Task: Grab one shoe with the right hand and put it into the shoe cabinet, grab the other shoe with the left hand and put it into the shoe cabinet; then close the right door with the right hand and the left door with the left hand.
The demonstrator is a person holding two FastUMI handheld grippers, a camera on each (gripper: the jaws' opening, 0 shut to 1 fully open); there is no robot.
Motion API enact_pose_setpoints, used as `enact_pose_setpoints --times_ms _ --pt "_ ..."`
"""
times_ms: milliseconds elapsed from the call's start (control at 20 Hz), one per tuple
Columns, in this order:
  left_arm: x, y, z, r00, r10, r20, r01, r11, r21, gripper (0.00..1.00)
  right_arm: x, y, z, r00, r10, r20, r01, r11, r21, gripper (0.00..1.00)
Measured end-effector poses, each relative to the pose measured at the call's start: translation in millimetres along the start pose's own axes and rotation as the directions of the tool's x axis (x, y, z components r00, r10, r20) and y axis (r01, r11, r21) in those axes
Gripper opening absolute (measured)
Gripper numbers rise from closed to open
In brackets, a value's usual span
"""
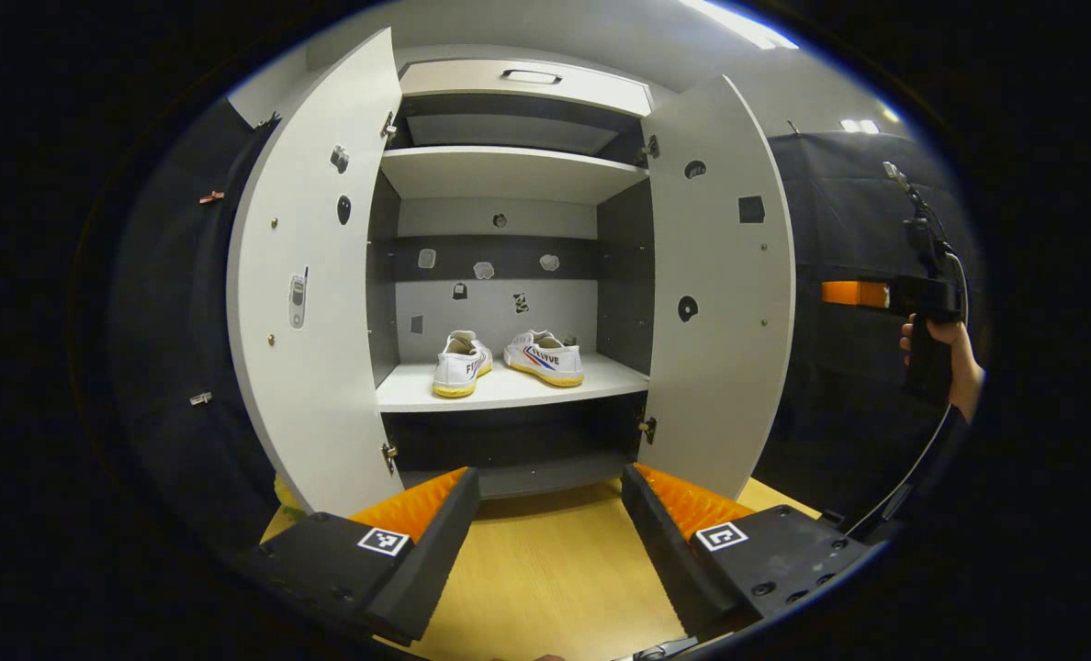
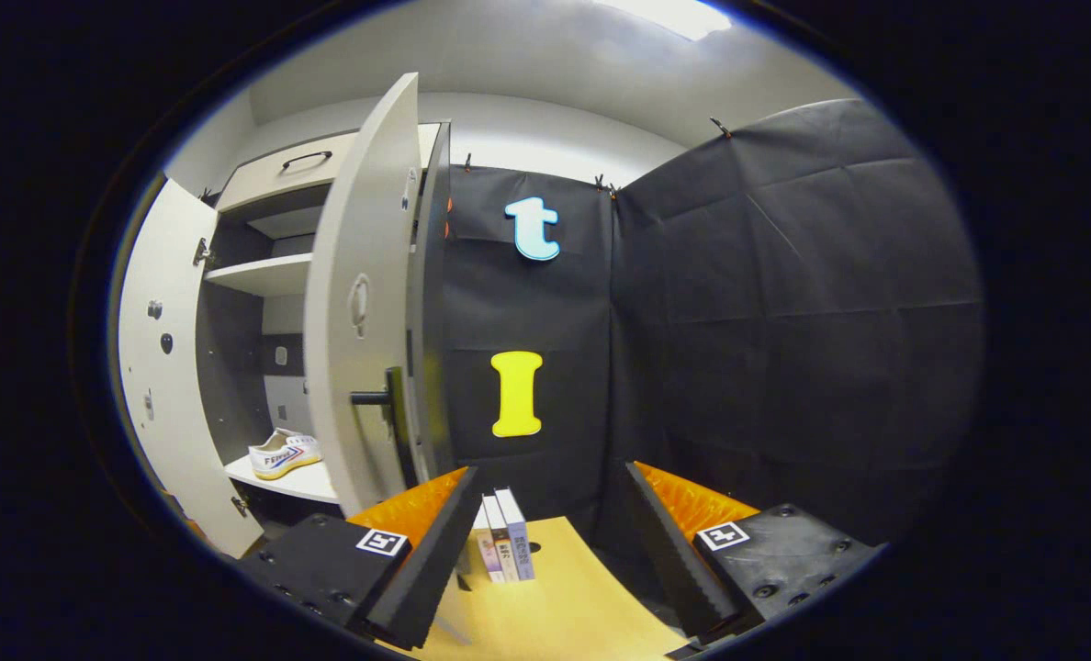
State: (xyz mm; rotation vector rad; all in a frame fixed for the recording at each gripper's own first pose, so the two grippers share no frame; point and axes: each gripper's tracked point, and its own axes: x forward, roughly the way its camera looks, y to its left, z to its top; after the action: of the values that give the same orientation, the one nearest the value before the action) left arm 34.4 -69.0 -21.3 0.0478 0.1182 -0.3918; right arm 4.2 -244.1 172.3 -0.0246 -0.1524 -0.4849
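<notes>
Right gripper (image 2: 550, 509): its 2 fingers are seen at the bottom of the right gripper view, spread apart, nothing held between them.

Shoe cabinet (image 2: 261, 184): placed at the left, both doors open. Left door (image 2: 155, 367) is swung wide; right door (image 2: 362, 303) is seen nearly edge-on, a dark handle (image 2: 376, 397) projecting from it.

Shoe (image 2: 284, 453): 1 white shoe with a yellow sole is seen lying on a pale shelf (image 2: 302, 482) inside the cabinet, partly hidden by the right door.

Books (image 2: 504, 542): a few are stood upright on the wooden table (image 2: 555, 606), just beyond the left finger.
</notes>
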Motion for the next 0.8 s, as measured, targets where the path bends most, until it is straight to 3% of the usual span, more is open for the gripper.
enact_pose_setpoints --times_ms 250,550,800 --pt "-4.8 -32.2 -11.9 0.991 0.135 -0.02 -0.135 0.991 0.002 0.97 46.8 12.0 -3.9 0.987 0.16 -0.02 -0.158 0.985 0.067 0.98" --pt "-31.4 -44.9 -29.1 0.975 0.214 -0.062 -0.217 0.975 -0.045 0.97 61.3 58.7 -12.2 0.951 0.305 -0.041 -0.302 0.951 0.068 0.98" --pt "-54.6 -16.6 -35.2 0.959 0.275 -0.068 -0.277 0.96 -0.029 0.97 53.1 66.1 -8.9 0.956 0.286 -0.061 -0.282 0.957 0.066 0.96"
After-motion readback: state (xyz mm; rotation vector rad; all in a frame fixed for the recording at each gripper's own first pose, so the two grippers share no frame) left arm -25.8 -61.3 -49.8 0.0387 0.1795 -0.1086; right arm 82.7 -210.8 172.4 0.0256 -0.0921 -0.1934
